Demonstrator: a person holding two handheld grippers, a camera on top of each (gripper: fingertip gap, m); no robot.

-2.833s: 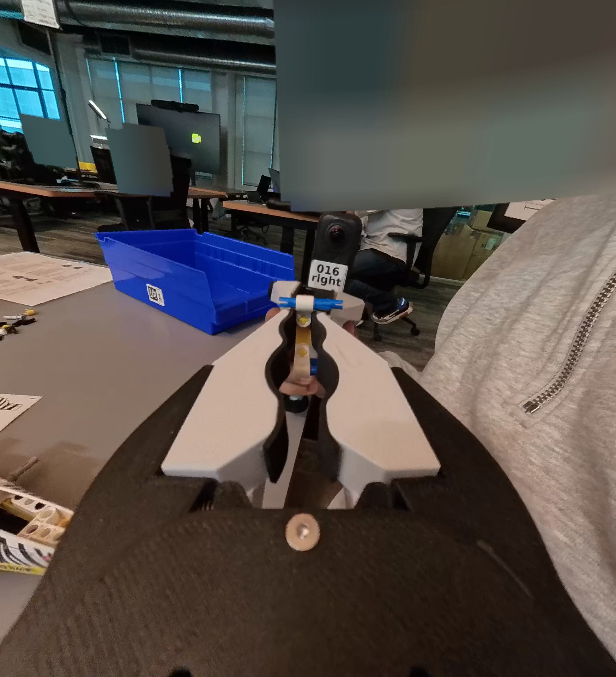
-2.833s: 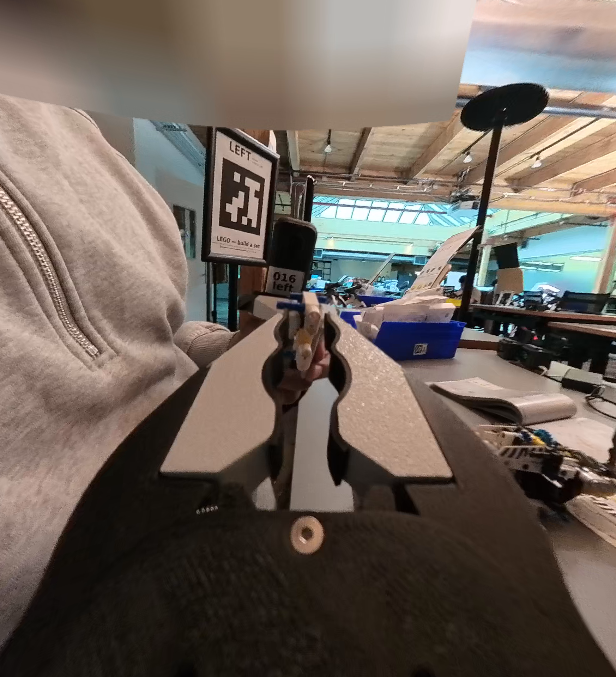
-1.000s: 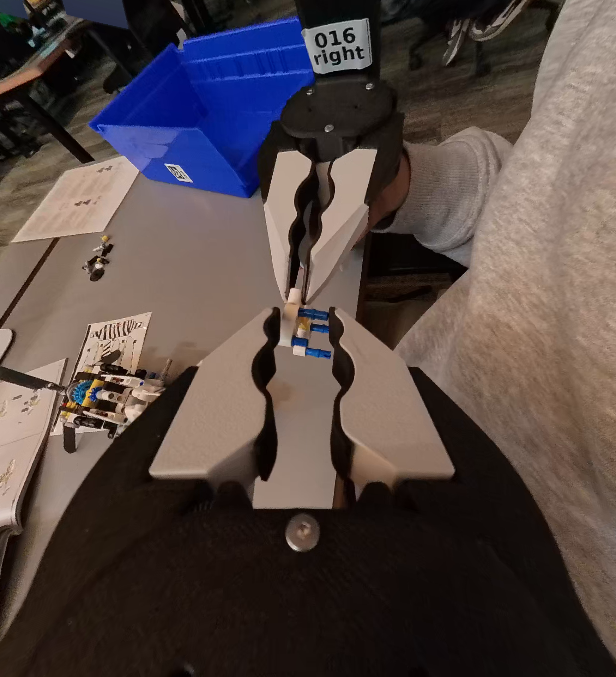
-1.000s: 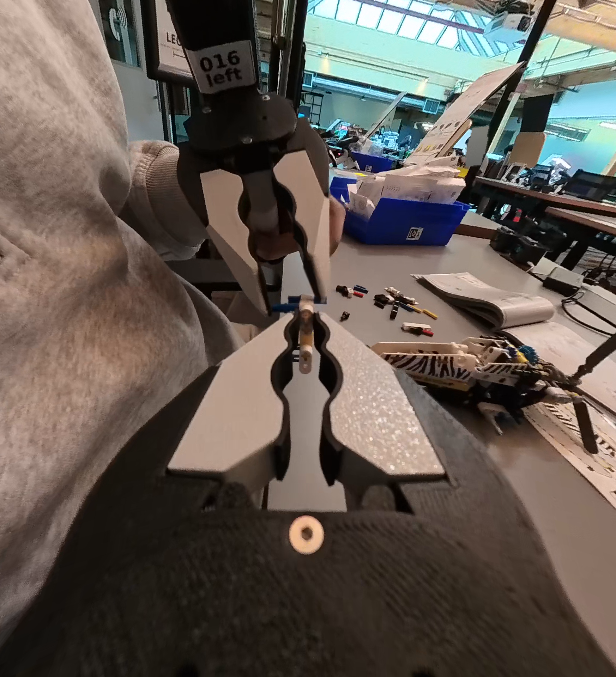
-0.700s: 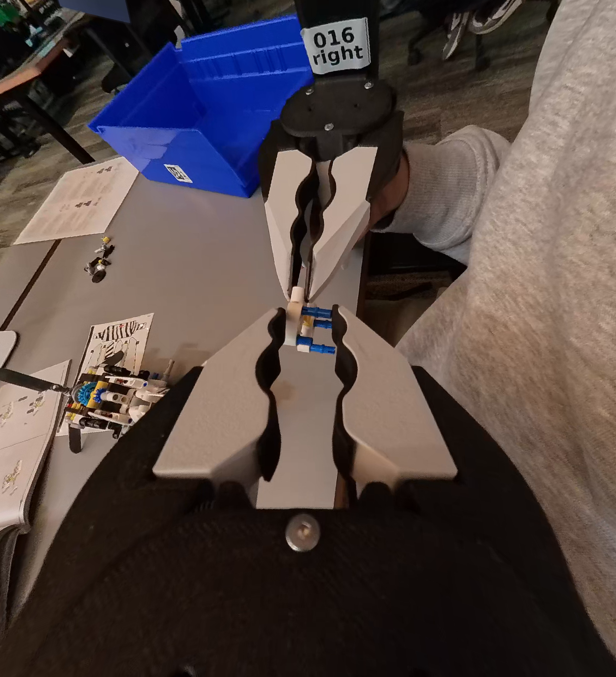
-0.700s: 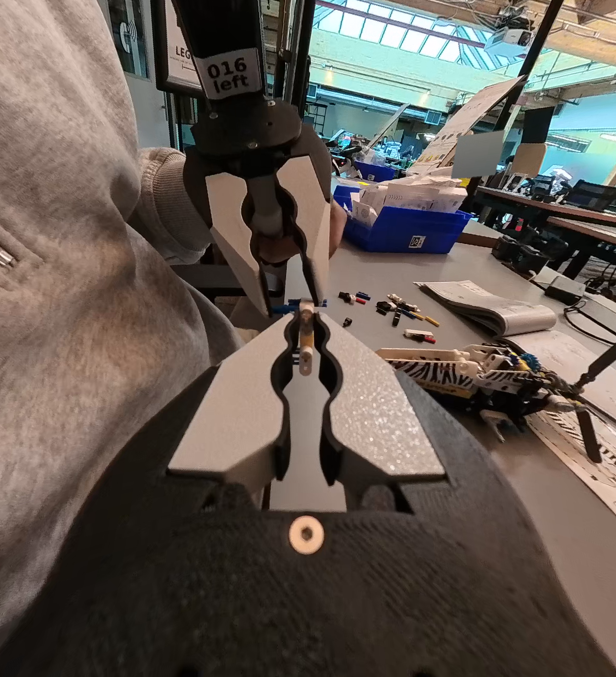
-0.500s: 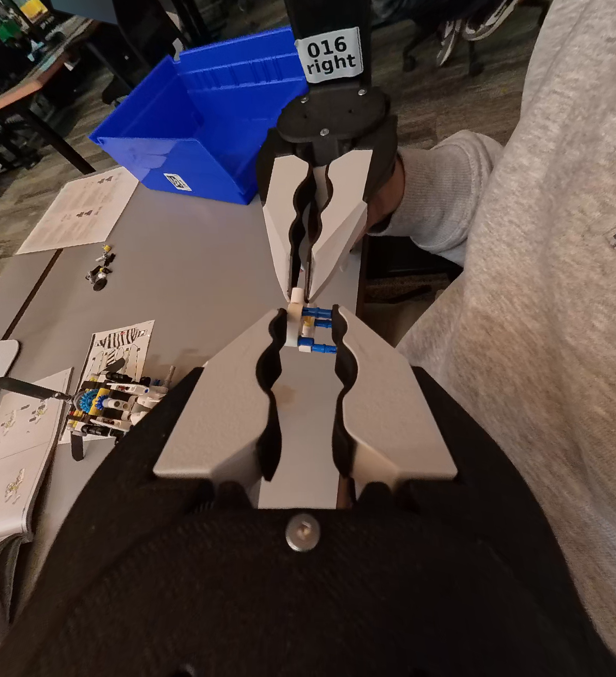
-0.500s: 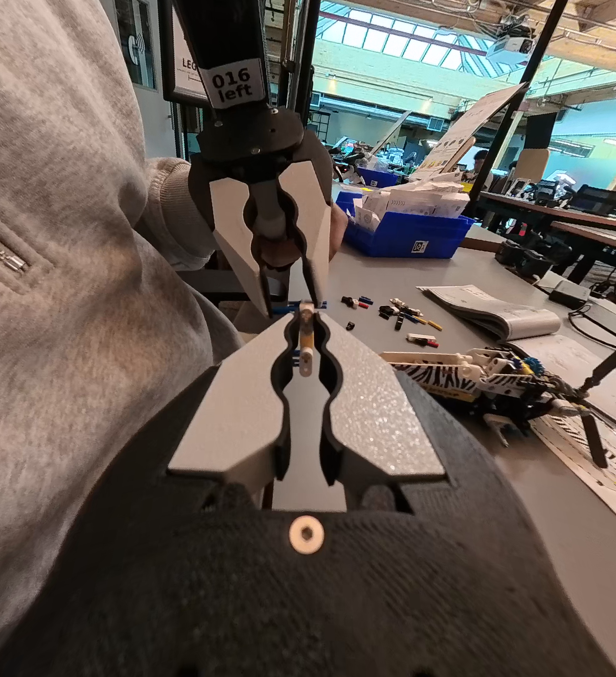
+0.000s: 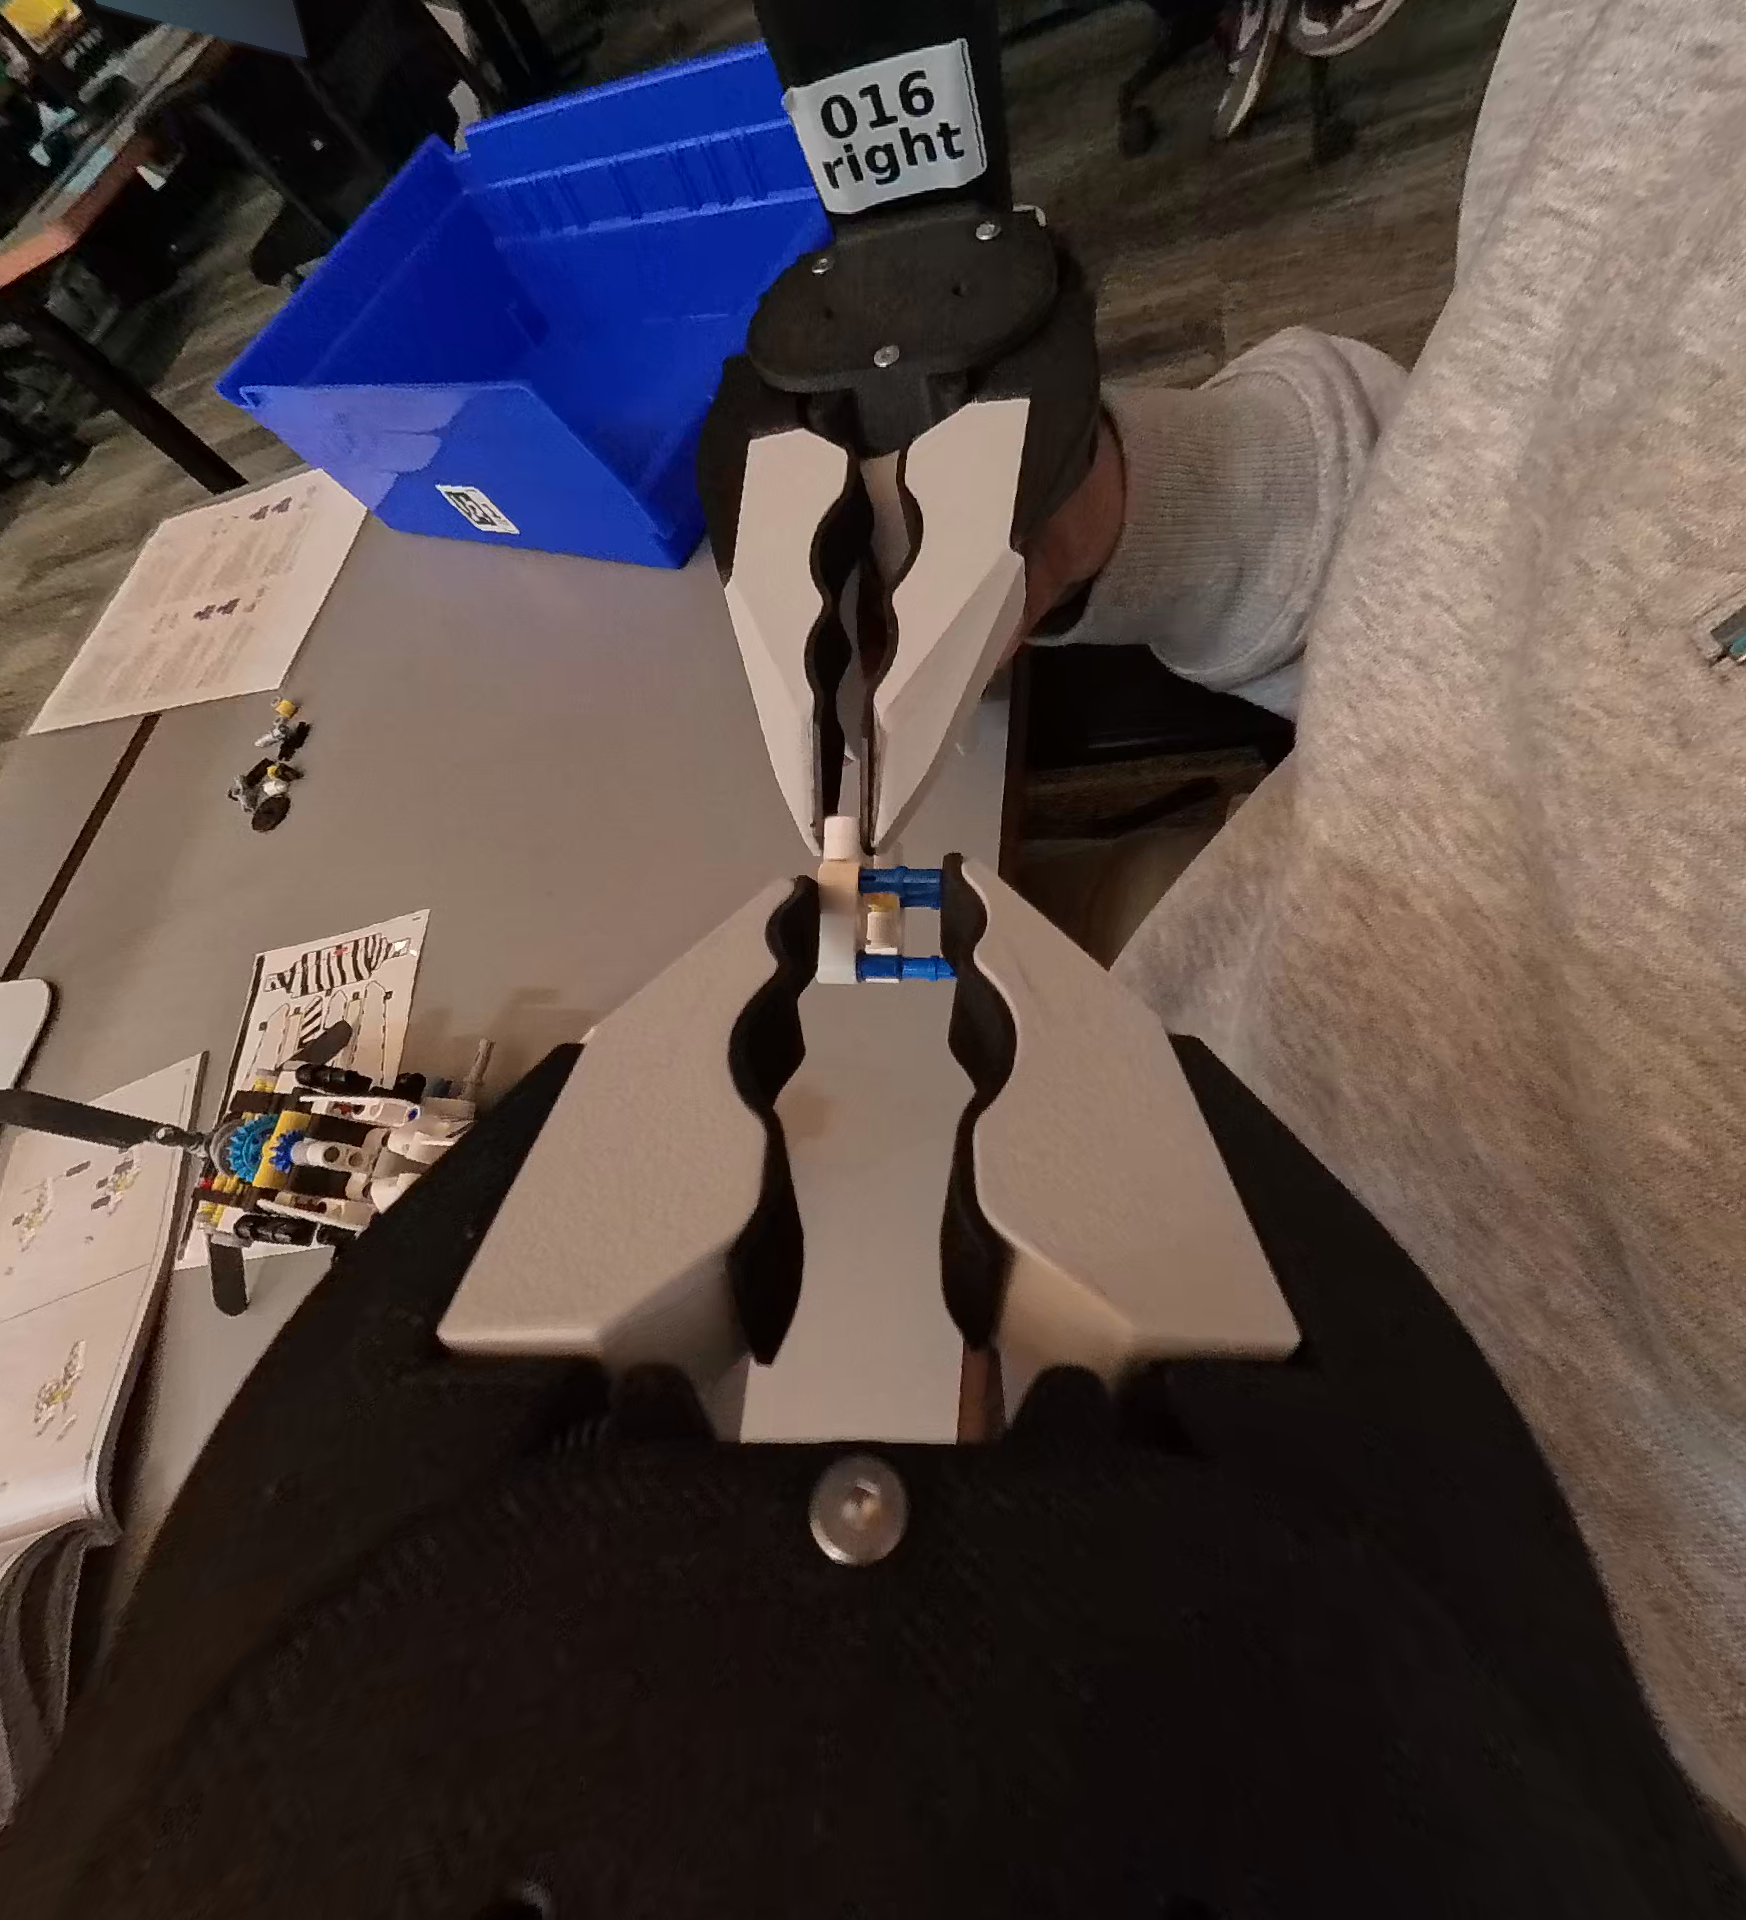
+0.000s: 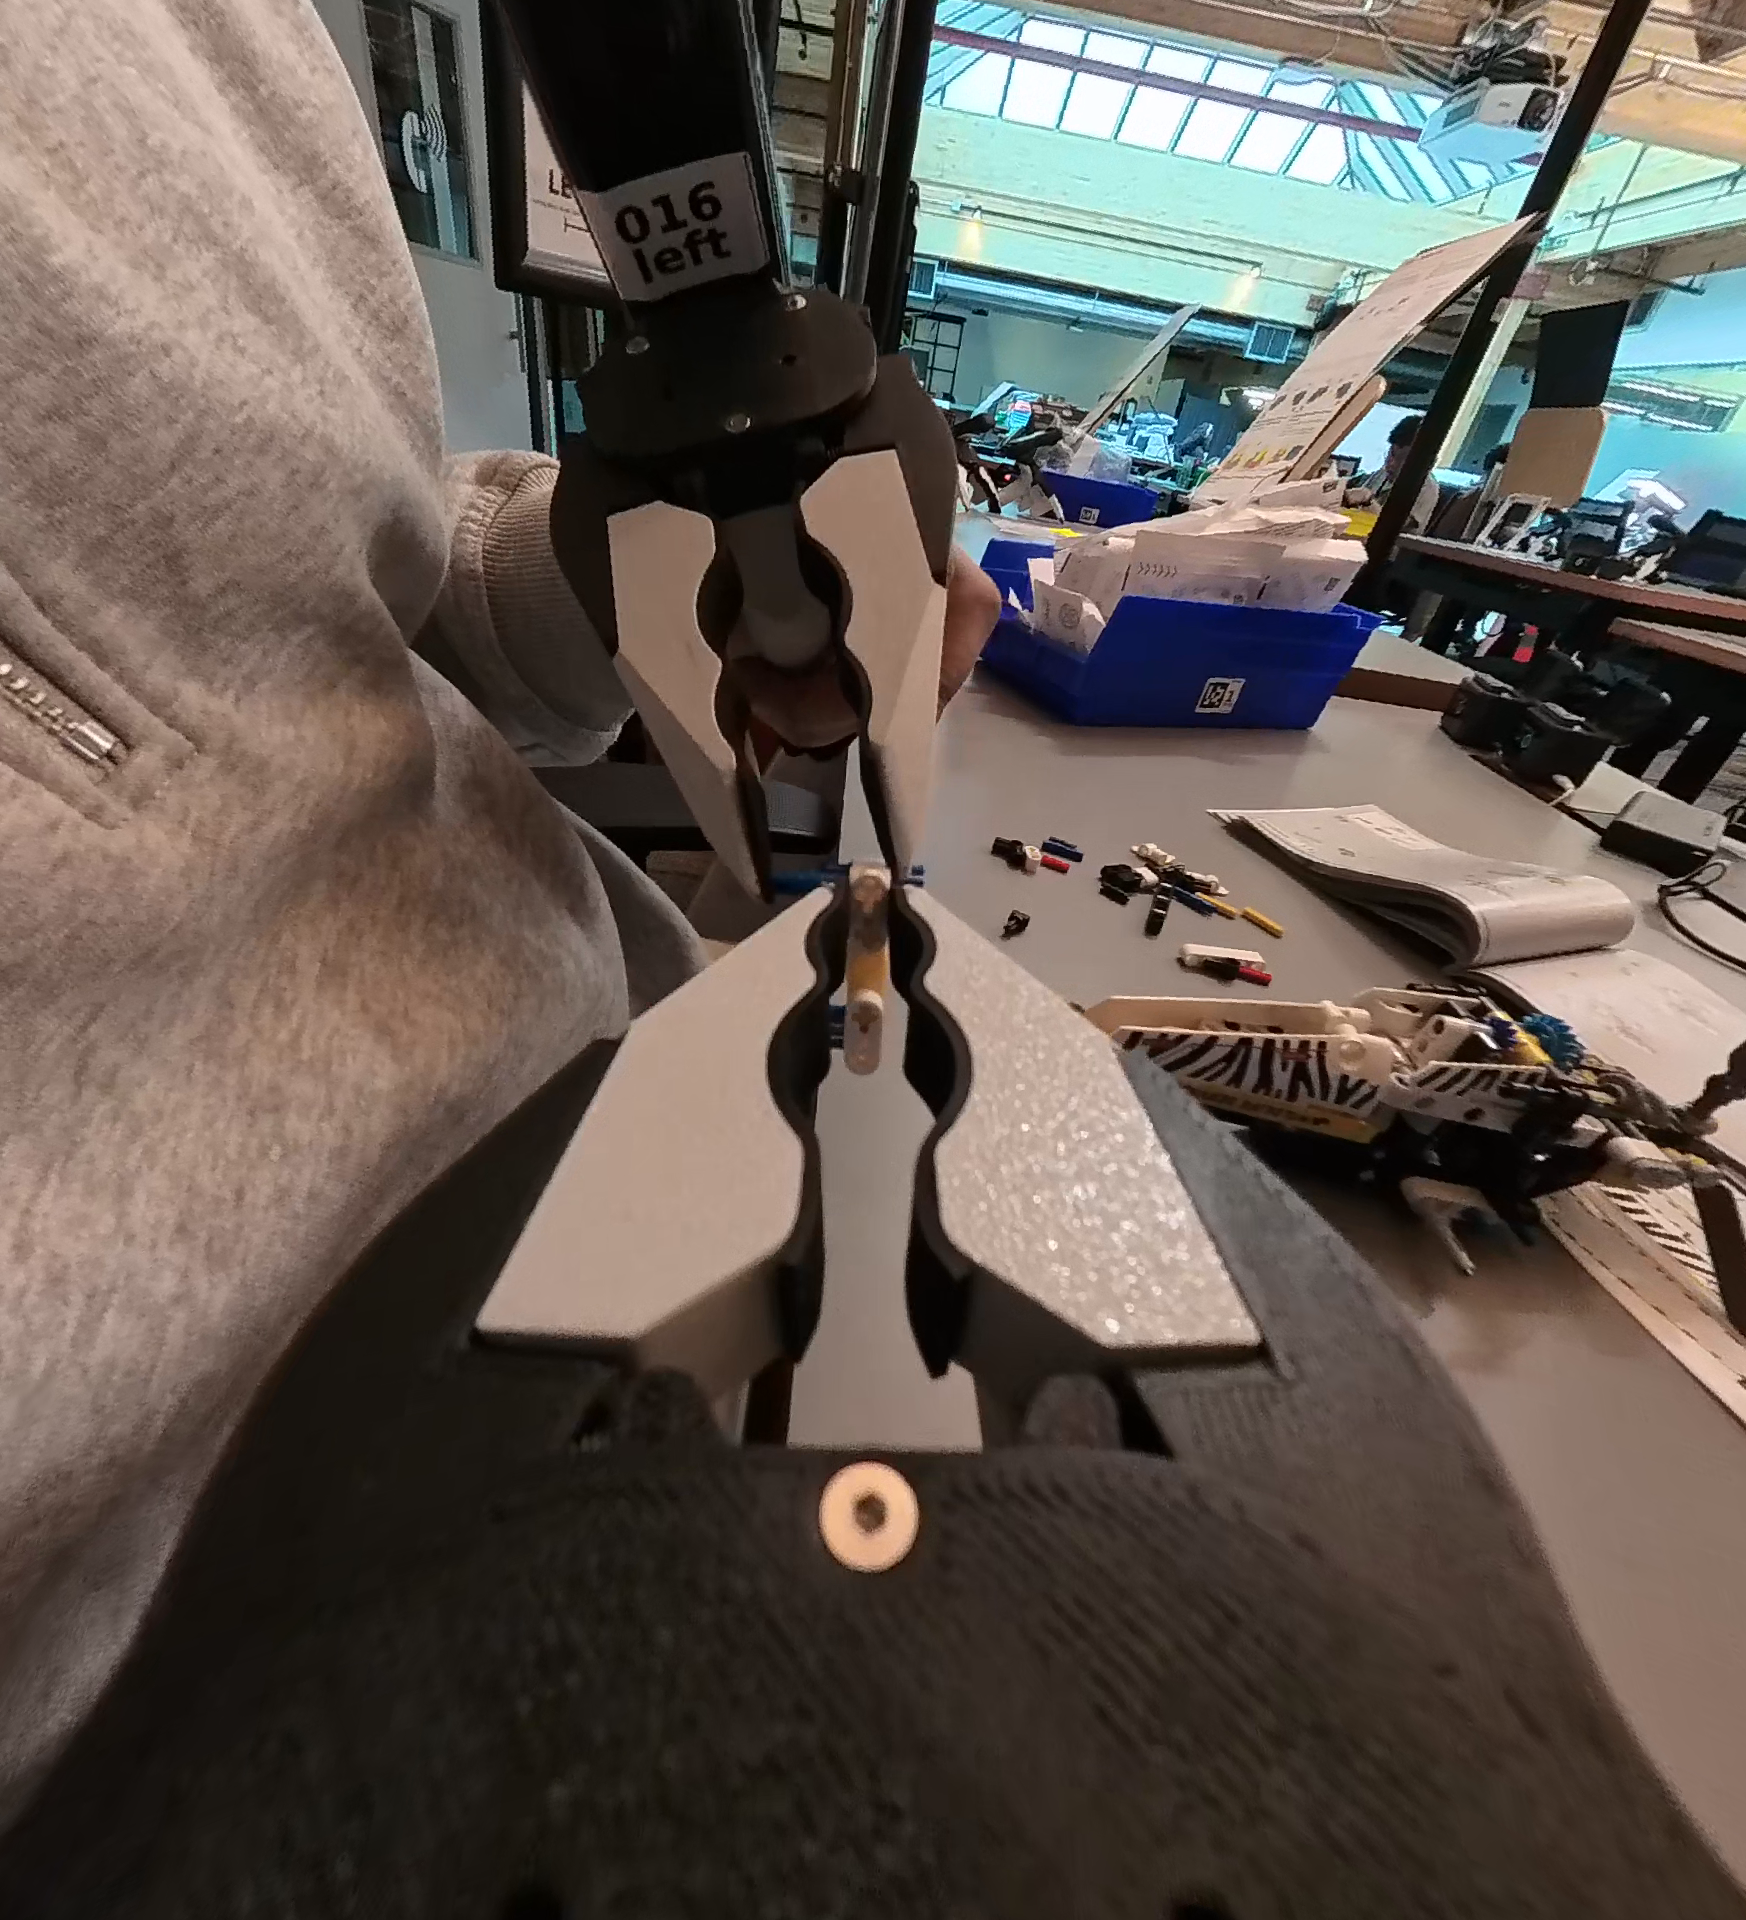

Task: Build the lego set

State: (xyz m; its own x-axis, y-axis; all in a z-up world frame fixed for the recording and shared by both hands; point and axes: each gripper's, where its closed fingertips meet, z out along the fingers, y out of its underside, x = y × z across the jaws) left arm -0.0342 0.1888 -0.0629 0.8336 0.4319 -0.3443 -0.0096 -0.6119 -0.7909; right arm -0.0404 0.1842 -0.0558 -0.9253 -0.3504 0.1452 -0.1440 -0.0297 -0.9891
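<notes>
A small lego sub-assembly, a white beam with a yellow part and two blue pins, hangs in the air between both grippers. My left gripper is closed across it: the white beam lies against one pad and the pin ends against the other. My right gripper comes from the far side and is shut on the beam's top end. In the right wrist view the right gripper pinches the white and yellow piece, and the left gripper meets it from above. The zebra-striped helicopter model lies on the table.
The helicopter model lies on a sticker sheet on the grey table. An instruction booklet, loose small parts, a blue bin of paper bags and an empty blue bin are nearby. A grey sweater is close.
Since 2.8 s ago both grippers have tilted down over the table and drawn apart, and the left jaws now stand wider across the blue pins. Over the last second they barely move.
</notes>
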